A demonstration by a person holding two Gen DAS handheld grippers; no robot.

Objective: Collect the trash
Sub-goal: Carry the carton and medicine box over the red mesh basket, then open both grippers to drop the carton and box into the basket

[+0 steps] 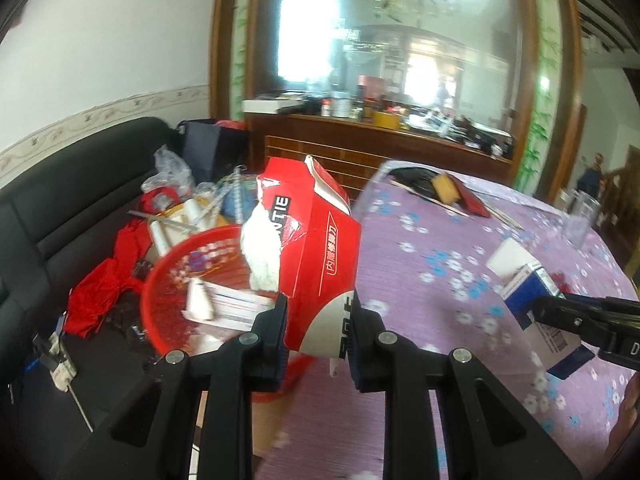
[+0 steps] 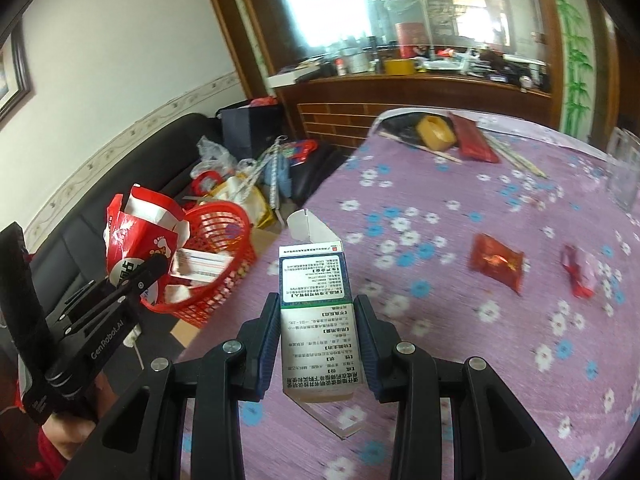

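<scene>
My left gripper (image 1: 318, 320) is shut on a torn red-and-white carton (image 1: 312, 240), which it holds above the edge of a red plastic basket (image 1: 149, 294). In the right wrist view, the same carton (image 2: 136, 228) and the left gripper (image 2: 158, 264) hang beside the basket (image 2: 234, 276). My right gripper (image 2: 316, 328) is shut on an upright blue-and-white medicine box (image 2: 316, 280) with its top flap open, over the purple flowered tablecloth (image 2: 440, 200). The box (image 1: 528, 280) and the right gripper (image 1: 540, 314) also show in the left wrist view. Two red wrappers (image 2: 496, 262) (image 2: 578, 272) lie on the cloth.
The basket holds paper and small boxes and sits by a black sofa (image 1: 60, 208) piled with bags and red cloth. A tape roll (image 2: 436, 130), a red packet (image 2: 474, 140), chopsticks and a glass (image 1: 580, 220) sit at the table's far side. A wooden sideboard with a mirror stands behind.
</scene>
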